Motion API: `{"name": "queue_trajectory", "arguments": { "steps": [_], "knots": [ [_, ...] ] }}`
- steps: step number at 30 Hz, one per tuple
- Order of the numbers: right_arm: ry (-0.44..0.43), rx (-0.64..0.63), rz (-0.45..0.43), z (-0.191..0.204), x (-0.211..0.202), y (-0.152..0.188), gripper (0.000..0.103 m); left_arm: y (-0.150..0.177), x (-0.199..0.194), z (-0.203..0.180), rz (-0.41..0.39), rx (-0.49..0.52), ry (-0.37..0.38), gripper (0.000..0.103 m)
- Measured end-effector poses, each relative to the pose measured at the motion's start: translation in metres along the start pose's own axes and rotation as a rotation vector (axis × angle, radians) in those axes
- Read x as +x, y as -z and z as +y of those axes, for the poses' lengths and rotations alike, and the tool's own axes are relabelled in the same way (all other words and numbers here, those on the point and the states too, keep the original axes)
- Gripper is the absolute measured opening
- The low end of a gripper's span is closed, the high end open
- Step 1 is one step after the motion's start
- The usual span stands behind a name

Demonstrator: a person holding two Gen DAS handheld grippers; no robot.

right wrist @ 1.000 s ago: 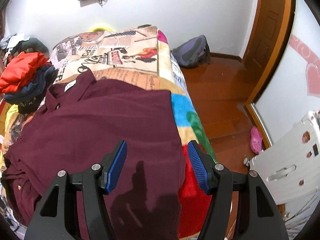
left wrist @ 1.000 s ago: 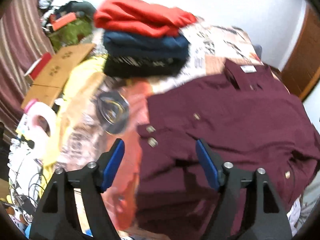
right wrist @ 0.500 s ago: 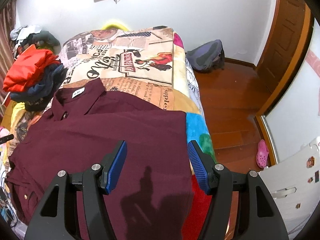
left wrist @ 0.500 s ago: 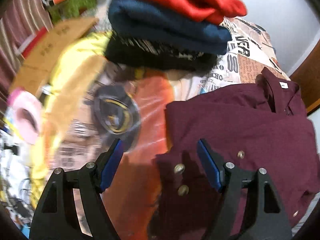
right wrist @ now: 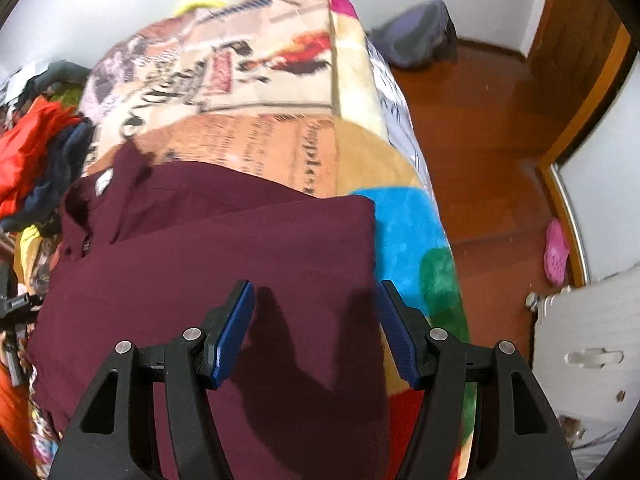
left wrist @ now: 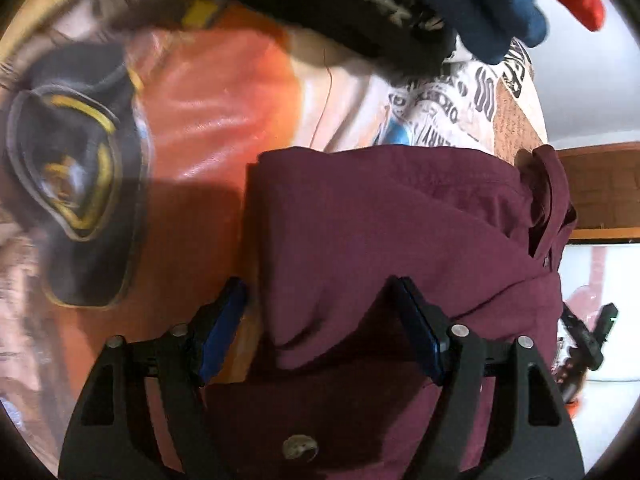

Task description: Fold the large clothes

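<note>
A maroon button shirt (left wrist: 392,232) lies spread on a bed with a printed blanket (right wrist: 280,92). It also shows in the right wrist view (right wrist: 224,248), collar at the far left. My left gripper (left wrist: 320,328) is open, low over the shirt's left folded edge, with fabric between its blue pads. My right gripper (right wrist: 316,324) is open above the shirt's right edge, holding nothing.
A stack of folded clothes, red, navy and black (left wrist: 460,4), sits at the bed's far left, also in the right wrist view (right wrist: 28,164). A wooden floor (right wrist: 488,128) drops off right of the bed, with a dark bag (right wrist: 416,40) and a white suitcase (right wrist: 592,356).
My left gripper has moved forward and down, close onto the shirt's left edge. My right gripper has moved forward and lower along the shirt's right edge. Both stay open.
</note>
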State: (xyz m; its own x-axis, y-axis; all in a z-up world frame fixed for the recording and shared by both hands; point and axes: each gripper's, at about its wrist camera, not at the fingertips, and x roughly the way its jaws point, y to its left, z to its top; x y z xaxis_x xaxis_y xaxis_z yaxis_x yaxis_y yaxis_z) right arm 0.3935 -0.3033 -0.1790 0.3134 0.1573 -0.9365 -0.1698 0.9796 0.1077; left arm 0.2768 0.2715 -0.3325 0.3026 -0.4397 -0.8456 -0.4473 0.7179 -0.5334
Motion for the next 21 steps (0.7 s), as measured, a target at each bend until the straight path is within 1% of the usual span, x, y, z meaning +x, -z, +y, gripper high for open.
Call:
{"name": "queue_trajectory", "arguments": {
  "steps": [2,3,4,5,7,8,9,10,11,12,13,14,15,16,17,19,21],
  "knots": [
    [-0.013,0.019,0.033,-0.007,0.013,-0.005,0.059,-0.001,0.0,-0.001,-0.012,0.008,0.01,0.075],
    [-0.026,0.028,0.042,-0.009,0.016,-0.006,0.059,-0.001,0.0,-0.002,-0.02,0.013,0.014,0.072],
    [-0.053,0.048,0.053,-0.013,0.021,-0.009,0.059,0.0,-0.001,-0.003,-0.029,0.019,0.017,0.067],
    [-0.078,0.071,0.062,-0.016,0.025,-0.01,0.059,0.001,-0.002,-0.004,-0.043,0.021,0.015,0.064],
    [-0.145,0.137,0.084,-0.024,0.032,-0.01,0.059,0.002,-0.004,-0.006,-0.055,0.025,0.011,0.052],
    [-0.186,0.186,0.088,-0.027,0.035,-0.008,0.059,0.003,-0.006,-0.008,-0.067,0.032,-0.003,0.049],
    [-0.21,0.222,0.082,-0.029,0.036,-0.007,0.06,0.002,-0.008,-0.011,-0.077,0.046,-0.022,0.043],
    [-0.221,0.258,0.067,-0.031,0.035,-0.003,0.062,0.004,-0.01,-0.014,-0.086,0.061,-0.037,0.035],
    [-0.213,0.257,0.053,-0.029,0.033,-0.001,0.062,0.007,-0.014,-0.019,-0.103,0.087,-0.066,0.032],
    [-0.207,0.244,0.042,-0.027,0.03,0.0,0.058,0.009,-0.018,-0.021,-0.115,0.101,-0.084,0.026],
    [-0.2,0.218,0.025,-0.022,0.024,0.003,0.049,0.012,-0.023,-0.026,-0.138,0.121,-0.116,0.019],
    [-0.188,0.192,0.008,-0.017,0.018,0.006,0.042,0.015,-0.028,-0.029,-0.157,0.133,-0.145,0.013],
    [-0.173,0.18,-0.006,-0.013,0.014,0.007,0.028,0.018,-0.033,-0.038,-0.18,0.159,-0.2,0.008],
    [-0.157,0.166,-0.031,-0.009,0.005,0.01,0.016,0.02,-0.036,-0.044,-0.195,0.178,-0.229,0.004],
    [-0.157,0.161,-0.051,-0.007,-0.003,0.013,0.013,0.022,-0.041,-0.052,-0.22,0.204,-0.259,0.002],
    [-0.164,0.175,-0.094,-0.008,-0.018,0.016,0.007,0.023,-0.052,-0.067,-0.266,0.238,-0.308,0.002],
    [-0.174,0.165,-0.154,-0.006,-0.042,0.02,0.006,0.024,-0.071,-0.087,-0.324,0.277,-0.317,0.001]
  ]
}}
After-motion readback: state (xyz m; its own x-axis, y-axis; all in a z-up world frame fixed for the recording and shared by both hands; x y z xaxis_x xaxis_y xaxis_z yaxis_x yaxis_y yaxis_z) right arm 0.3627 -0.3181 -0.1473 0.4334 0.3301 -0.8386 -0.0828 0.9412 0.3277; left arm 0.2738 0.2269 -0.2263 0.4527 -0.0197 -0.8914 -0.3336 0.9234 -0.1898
